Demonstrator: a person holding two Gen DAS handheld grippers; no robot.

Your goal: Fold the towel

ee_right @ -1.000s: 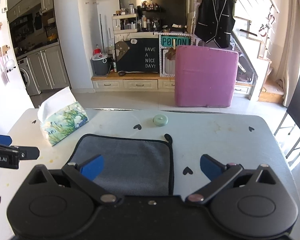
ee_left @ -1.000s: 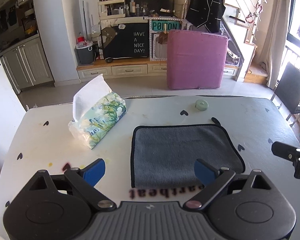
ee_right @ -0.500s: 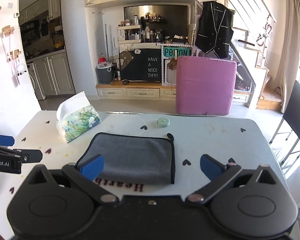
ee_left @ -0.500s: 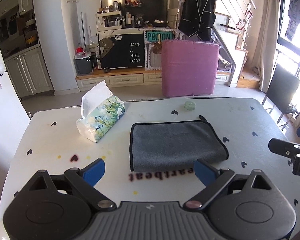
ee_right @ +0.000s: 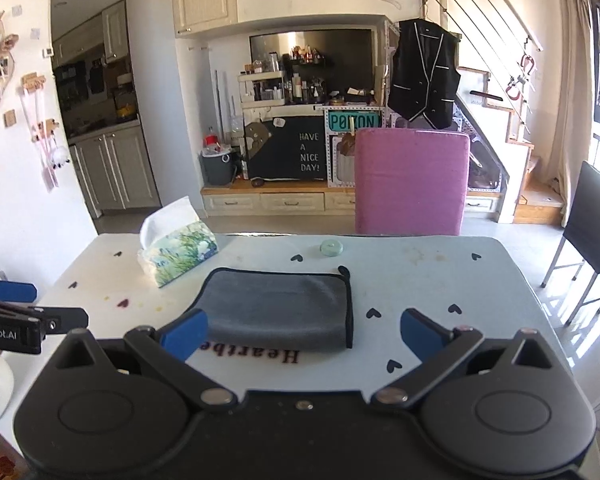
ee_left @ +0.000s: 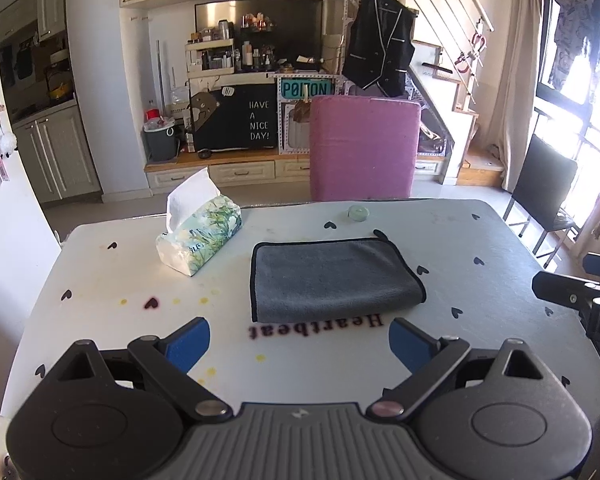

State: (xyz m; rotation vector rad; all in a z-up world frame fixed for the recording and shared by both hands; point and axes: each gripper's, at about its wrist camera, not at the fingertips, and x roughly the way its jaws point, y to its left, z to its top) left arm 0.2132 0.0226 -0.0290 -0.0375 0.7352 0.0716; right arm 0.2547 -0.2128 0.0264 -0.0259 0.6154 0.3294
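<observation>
Towel (ee_left: 332, 280) is lying folded on the table (ee_left: 500, 248); both the left gripper (ee_left: 298, 340) and right gripper (ee_right: 304, 332) are hanging spread and empty, so another grab is risking undoing the fold.

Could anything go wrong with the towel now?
Maybe. The folded grey towel with black trim lies loose on the white heart-print table, and both the left gripper and right gripper are open, off it. Its layers might spring apart. Reaching back could also bump the floral tissue pack beside it.
</observation>
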